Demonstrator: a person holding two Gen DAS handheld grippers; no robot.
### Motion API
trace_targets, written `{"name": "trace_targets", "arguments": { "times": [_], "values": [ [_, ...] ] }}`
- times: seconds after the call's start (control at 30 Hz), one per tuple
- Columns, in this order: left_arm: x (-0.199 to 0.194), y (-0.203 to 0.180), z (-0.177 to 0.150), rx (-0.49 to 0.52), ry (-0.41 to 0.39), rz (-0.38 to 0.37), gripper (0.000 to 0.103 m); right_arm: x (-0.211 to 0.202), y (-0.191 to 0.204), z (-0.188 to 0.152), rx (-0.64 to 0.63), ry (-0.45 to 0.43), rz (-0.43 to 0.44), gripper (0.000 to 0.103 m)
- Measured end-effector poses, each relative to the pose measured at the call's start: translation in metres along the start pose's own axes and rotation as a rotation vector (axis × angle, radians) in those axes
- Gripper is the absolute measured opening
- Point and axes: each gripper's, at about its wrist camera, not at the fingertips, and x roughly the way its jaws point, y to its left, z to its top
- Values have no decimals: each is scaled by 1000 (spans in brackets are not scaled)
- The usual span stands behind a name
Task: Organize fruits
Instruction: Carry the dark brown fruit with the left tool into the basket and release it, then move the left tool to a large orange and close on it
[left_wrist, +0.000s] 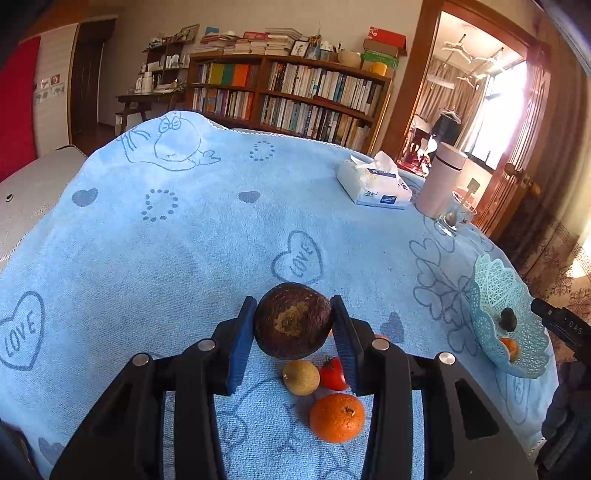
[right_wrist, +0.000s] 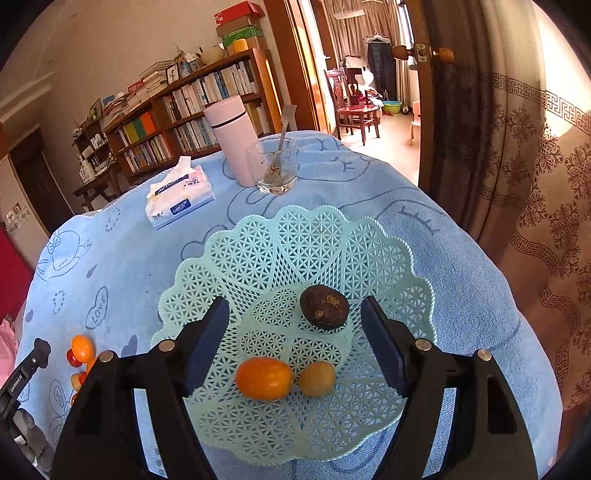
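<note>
Bare towel (left_wrist: 155, 258) leftward; tissue pack (left_wrist: 375, 182), flask (left_wrist: 441, 177) far right.

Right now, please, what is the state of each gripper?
Left gripper: fingers closed on the dark brown fruit, lifted above the cloth.
Right gripper: open, holding nothing, above the basket.

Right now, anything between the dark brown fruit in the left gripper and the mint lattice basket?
Nothing visible. The left gripper holds the dark brown round fruit above the blue towel; the mint-green plastic lattice basket sits to its right, with bare towel between. The right gripper hovers open over the basket.
</note>
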Motion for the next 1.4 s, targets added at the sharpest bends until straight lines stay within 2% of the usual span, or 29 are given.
{"name": "trace_targets", "arguments": {
  "times": [0.33,0.57,0.9,0.97,1.0,1.03,1.17,1.33,1.4],
  "values": [
    [5,-76,1,142,27,-98,41,-10,-14,5,52,-47,11,76],
    [17,-134,-1,230,65,-177,41,-26,-30,13,105,-88,18,81],
    [39,-202,-4,305,114,-263,41,-40,-47,24,172,-114,40,82],
    [41,-206,-4,298,113,-266,56,-42,-51,25,188,-118,44,83],
    [40,-205,-3,287,102,-261,81,-43,-54,26,196,-120,46,85],
    [38,-203,-1,274,81,-253,89,-43,-55,26,204,-123,46,86],
    [34,-185,8,239,54,-218,89,-45,-59,25,227,-125,47,86],
    [25,-157,18,194,8,-125,94,-46,-56,23,233,-119,56,87],
    [21,-145,22,189,-11,-80,95,-47,-54,23,232,-123,64,92]
  ]
}}
